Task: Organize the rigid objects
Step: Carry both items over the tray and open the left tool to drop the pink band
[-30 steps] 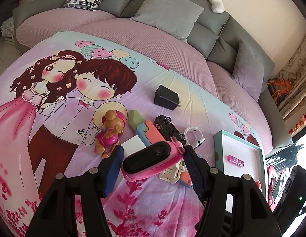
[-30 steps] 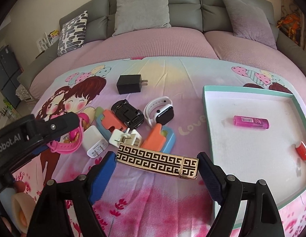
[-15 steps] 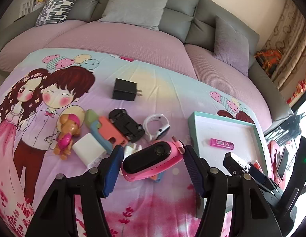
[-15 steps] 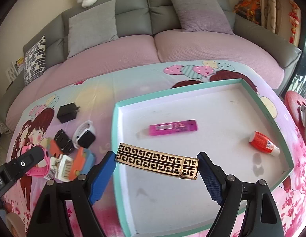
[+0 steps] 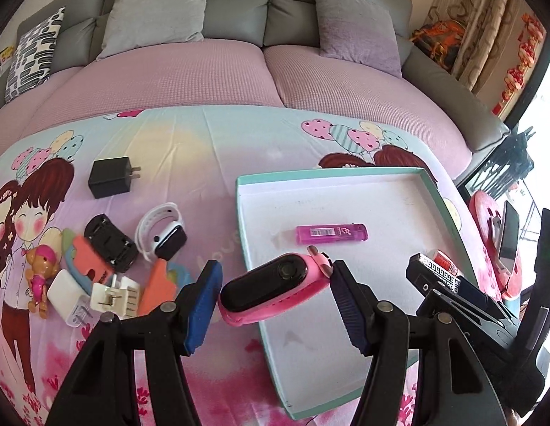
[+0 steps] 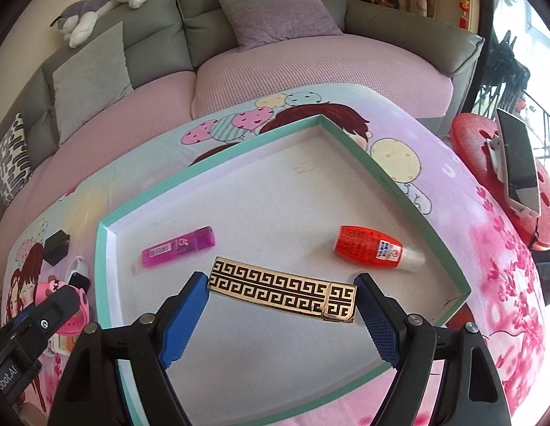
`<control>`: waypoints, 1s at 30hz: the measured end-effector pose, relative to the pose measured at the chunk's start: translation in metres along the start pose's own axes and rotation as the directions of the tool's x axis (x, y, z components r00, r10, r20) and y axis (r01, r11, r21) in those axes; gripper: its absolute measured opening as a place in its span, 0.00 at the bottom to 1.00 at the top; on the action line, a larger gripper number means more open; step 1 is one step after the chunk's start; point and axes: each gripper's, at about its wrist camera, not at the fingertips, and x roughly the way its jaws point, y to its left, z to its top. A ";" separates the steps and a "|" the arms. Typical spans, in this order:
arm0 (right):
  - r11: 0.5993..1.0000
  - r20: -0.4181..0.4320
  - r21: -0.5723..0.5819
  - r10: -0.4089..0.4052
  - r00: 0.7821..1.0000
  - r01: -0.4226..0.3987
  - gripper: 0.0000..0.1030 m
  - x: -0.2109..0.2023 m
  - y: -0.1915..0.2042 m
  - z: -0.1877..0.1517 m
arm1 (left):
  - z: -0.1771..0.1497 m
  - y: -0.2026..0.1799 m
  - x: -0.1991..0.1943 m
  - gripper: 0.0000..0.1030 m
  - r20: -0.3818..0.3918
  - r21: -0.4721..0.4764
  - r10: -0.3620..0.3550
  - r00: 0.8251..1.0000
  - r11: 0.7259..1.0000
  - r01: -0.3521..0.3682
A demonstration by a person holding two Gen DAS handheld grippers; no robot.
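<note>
My left gripper [image 5: 275, 294] is shut on a pink and black watch [image 5: 275, 284] and holds it above the near left edge of a teal-rimmed white tray [image 5: 239, 213]. My right gripper [image 6: 282, 305] is shut on a gold and black patterned lighter [image 6: 282, 289] and holds it above the tray's inside [image 6: 104, 248]. A magenta lighter [image 6: 178, 246] and a red bottle [image 6: 370, 248] lie in the tray.
Left of the tray lie a black charger [image 5: 110, 177], a white watch [image 5: 161, 230], a black toy car [image 5: 110, 243], white plugs [image 5: 115, 296], orange holders [image 5: 90, 262] and a small doll [image 5: 40, 269]. A sofa with cushions [image 5: 158, 3] curves behind. A red stool [image 6: 502, 177] holds a phone.
Both grippers have swung right, from above the pile of objects to above the tray, each with its object still held.
</note>
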 end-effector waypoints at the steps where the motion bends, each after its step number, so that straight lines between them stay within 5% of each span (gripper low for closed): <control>1: 1.000 -0.002 0.009 -0.008 1.000 0.008 0.83 0.001 -0.005 0.001 | 0.001 -0.004 0.003 0.63 -0.007 0.009 0.002 1.000 1.000 -0.002; 12: 0.995 -0.037 0.085 -0.057 0.998 0.060 0.83 0.009 -0.042 0.002 | 0.004 -0.037 0.031 0.63 -0.038 0.036 0.020 0.999 0.999 -0.019; 25: 0.994 -0.076 0.089 -0.049 0.996 0.056 0.83 0.020 -0.049 -0.002 | -0.010 -0.033 0.052 0.64 -0.112 0.009 -0.025 0.993 1.000 0.026; 30: 0.995 -0.074 0.092 -0.039 0.996 0.046 0.83 0.021 -0.051 -0.001 | -0.008 -0.032 0.047 0.75 -0.092 0.012 -0.010 0.996 1.000 0.011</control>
